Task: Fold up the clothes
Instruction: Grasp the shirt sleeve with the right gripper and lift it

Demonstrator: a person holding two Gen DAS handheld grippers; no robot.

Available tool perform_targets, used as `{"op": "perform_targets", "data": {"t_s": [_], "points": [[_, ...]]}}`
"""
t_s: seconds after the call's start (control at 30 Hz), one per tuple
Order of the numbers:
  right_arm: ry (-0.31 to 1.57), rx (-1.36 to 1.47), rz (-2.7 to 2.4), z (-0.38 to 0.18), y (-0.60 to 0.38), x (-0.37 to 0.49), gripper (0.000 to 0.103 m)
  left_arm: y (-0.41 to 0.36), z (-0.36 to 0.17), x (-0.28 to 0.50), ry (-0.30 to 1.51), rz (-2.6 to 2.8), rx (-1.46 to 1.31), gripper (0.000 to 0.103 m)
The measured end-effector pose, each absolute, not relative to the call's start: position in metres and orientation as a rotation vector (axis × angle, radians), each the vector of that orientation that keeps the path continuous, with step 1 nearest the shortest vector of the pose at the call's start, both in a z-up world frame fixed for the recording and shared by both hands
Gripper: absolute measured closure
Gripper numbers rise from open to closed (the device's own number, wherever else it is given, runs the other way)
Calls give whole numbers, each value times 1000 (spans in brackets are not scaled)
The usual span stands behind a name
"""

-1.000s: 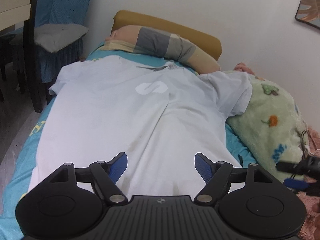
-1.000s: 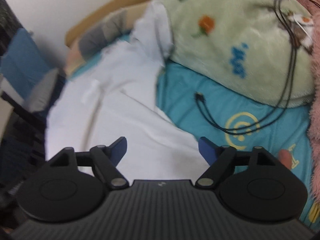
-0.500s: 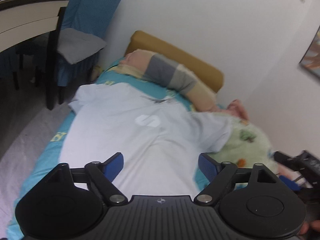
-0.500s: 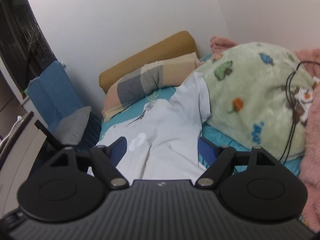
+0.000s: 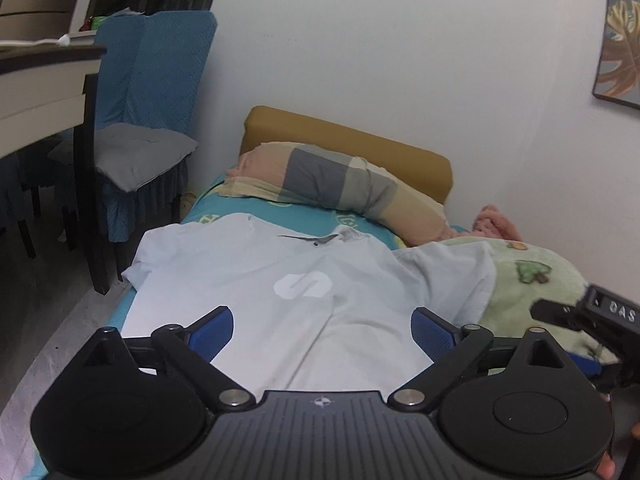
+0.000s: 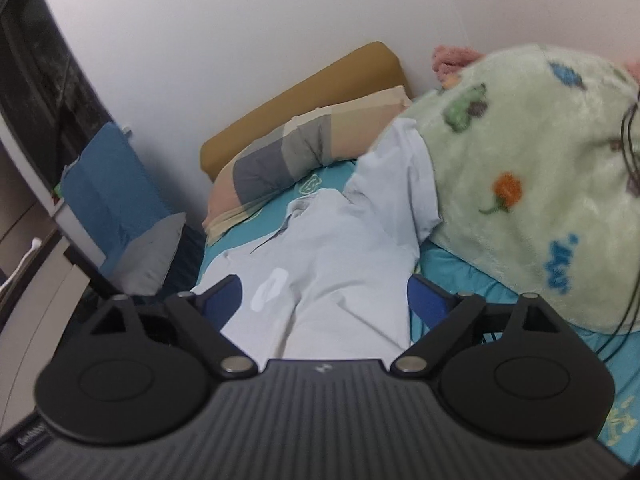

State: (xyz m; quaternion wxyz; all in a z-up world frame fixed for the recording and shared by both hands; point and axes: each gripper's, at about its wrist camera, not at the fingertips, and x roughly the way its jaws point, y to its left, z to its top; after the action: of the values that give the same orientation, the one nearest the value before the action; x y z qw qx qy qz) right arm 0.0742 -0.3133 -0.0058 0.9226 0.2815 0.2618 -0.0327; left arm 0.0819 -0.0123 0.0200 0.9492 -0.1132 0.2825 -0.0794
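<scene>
Ahead of both sets of fingers: pale blue shirt [image 5: 304, 292] lies flat on bed sheet [image 6: 448, 268] | left gripper [image 5: 322, 326] and right gripper [image 6: 324, 294] spread, empty | risk: right sleeve [image 6: 400, 176] rides up green blanket [image 6: 540, 184], may drag it or fold unevenly.

Your left gripper [image 5: 322, 326] hangs in the air with its jaws spread wide, empty. Your right gripper [image 6: 325, 295] is likewise wide apart, holding nothing.

Both units pulled up and back off the shirt [image 5: 304, 308]. Left hand-held gripper [image 5: 322, 326] now sees chair [image 5: 132, 152] and headboard [image 5: 344, 140]; right hand-held gripper [image 6: 324, 296] swung off the cable toward the pillow [image 6: 304, 152]. Jaws unchanged.
</scene>
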Motion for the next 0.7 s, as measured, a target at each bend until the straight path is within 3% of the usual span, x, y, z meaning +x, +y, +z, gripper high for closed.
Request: {"op": "perform_targets", "data": {"t_s": [0.27, 0.7], "points": [[504, 673, 4, -100, -347, 108, 12, -14, -54, 114, 674, -144, -241, 6], [480, 893, 14, -197, -390, 198, 12, -22, -82, 118, 722, -64, -189, 5]]}}
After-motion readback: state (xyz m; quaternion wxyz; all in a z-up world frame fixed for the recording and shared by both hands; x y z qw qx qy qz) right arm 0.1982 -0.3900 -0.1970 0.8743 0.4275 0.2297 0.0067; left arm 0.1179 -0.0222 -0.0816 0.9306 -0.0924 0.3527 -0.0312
